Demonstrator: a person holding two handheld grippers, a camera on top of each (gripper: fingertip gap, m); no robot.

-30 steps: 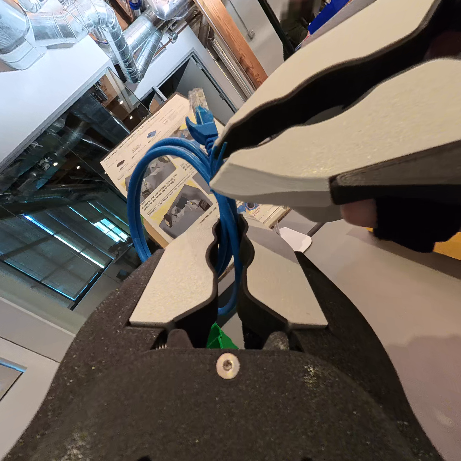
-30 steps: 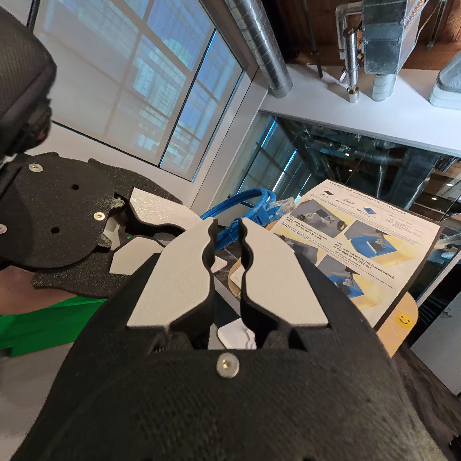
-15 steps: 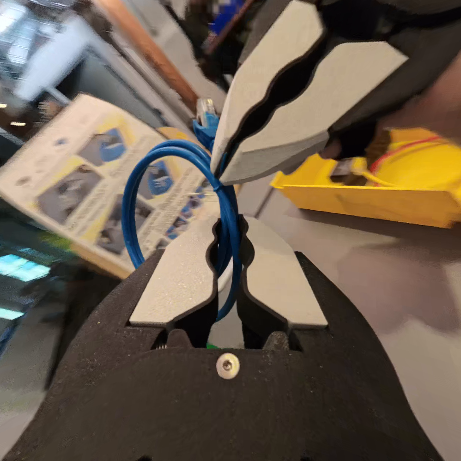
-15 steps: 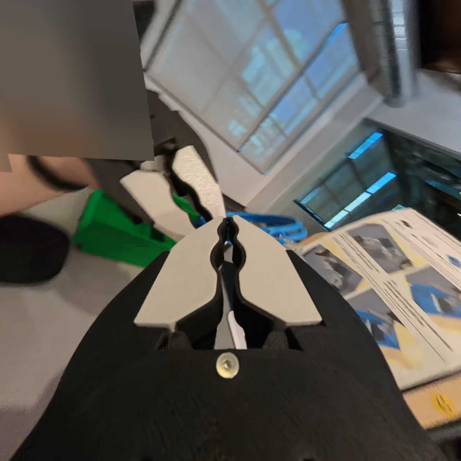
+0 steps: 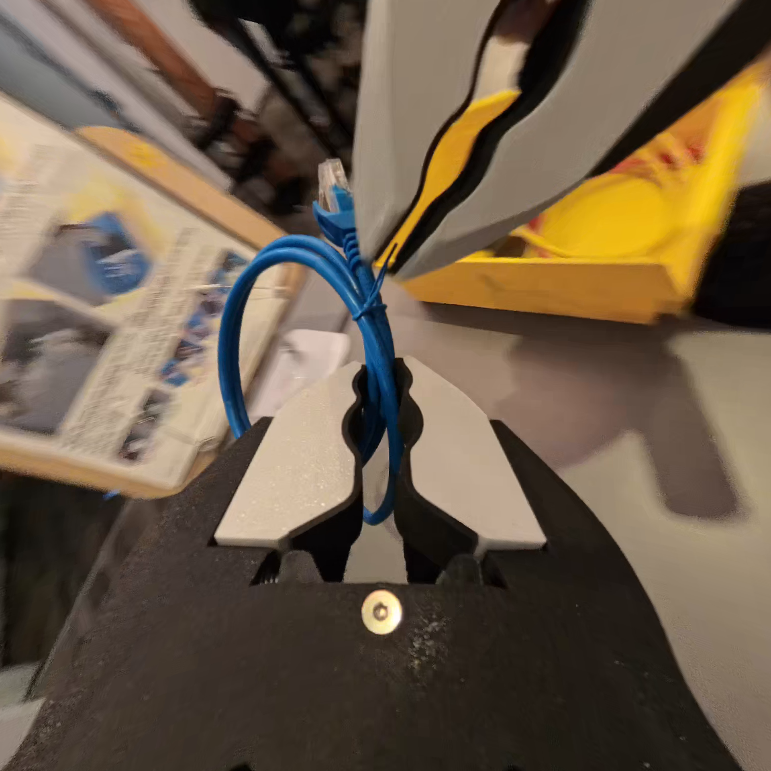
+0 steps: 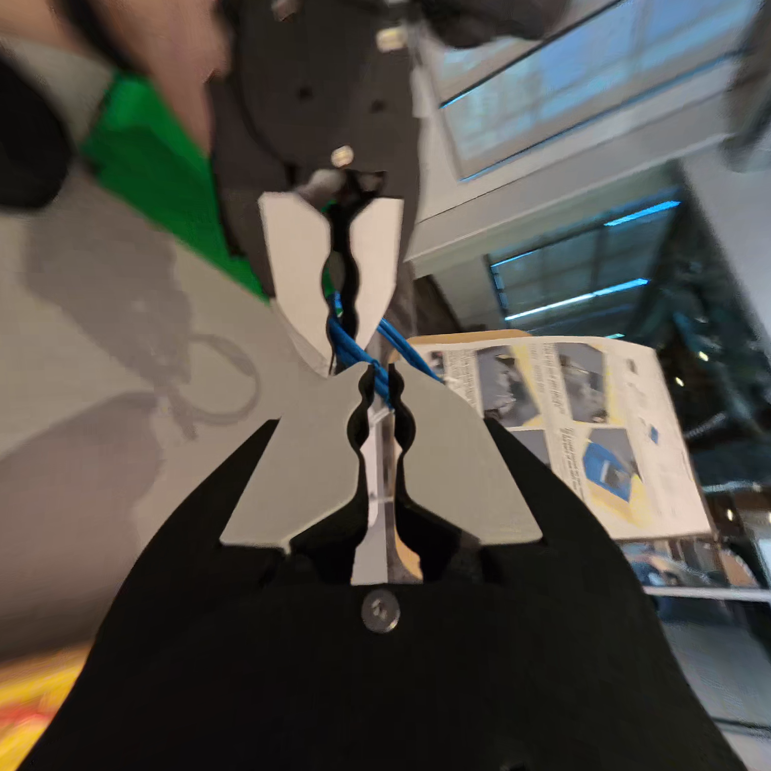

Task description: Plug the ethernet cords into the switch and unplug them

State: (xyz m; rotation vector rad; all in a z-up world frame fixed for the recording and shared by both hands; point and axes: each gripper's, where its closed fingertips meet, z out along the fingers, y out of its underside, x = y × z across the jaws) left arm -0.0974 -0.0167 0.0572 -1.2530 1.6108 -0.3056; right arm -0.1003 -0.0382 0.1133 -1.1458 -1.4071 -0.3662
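Blue ethernet cord (image 5: pixel 377 354) coil partly hidden between left hand-held gripper (image 5: pixel 381 371) fingers.

No writing is proving legible in either view. The printed instruction sheet (image 6: pixel 575 421) on its tan board, lying at three o'clock in the right wrist view and at nine o'clock in the left wrist view (image 5: pixel 104 317), is carrying columns of text beside photographs, but motion blur is rendering every line unreadable.

My two wrist cameras face each other at close range above the tabletop (image 5: pixel 584 396), each looking along its own tongs; both share the blue cord (image 5: pixel 375 333) and instruction sheet (image 6: pixel 584 417).
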